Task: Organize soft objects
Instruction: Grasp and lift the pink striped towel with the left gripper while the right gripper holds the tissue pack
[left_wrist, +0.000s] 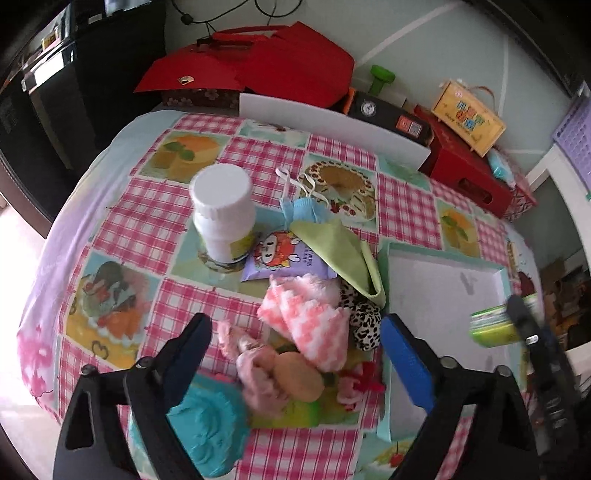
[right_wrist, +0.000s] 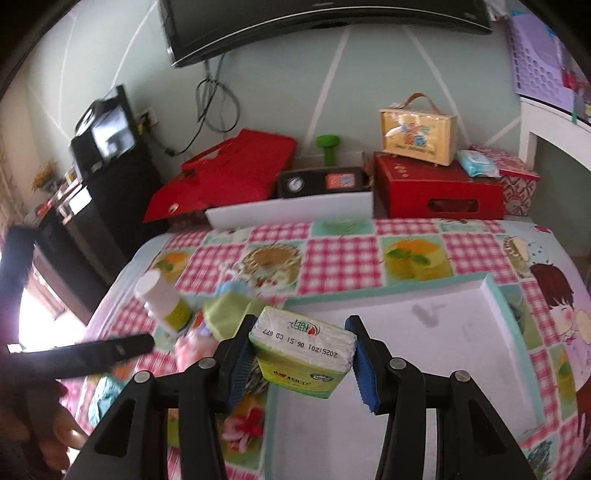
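My right gripper is shut on a green tissue pack and holds it above the near left corner of the shallow white tray. The same pack shows at the right of the left wrist view, over the tray. My left gripper is open above a heap of soft things: a pink-and-white fluffy cloth, a leopard-print piece, a pink plush toy, a teal cloth, a green cloth, a wipes pack and a blue face mask.
A white bottle stands left of the heap on the checked tablecloth. Red boxes, a yellow case and a white board line the far edge. A black cabinet stands at the left.
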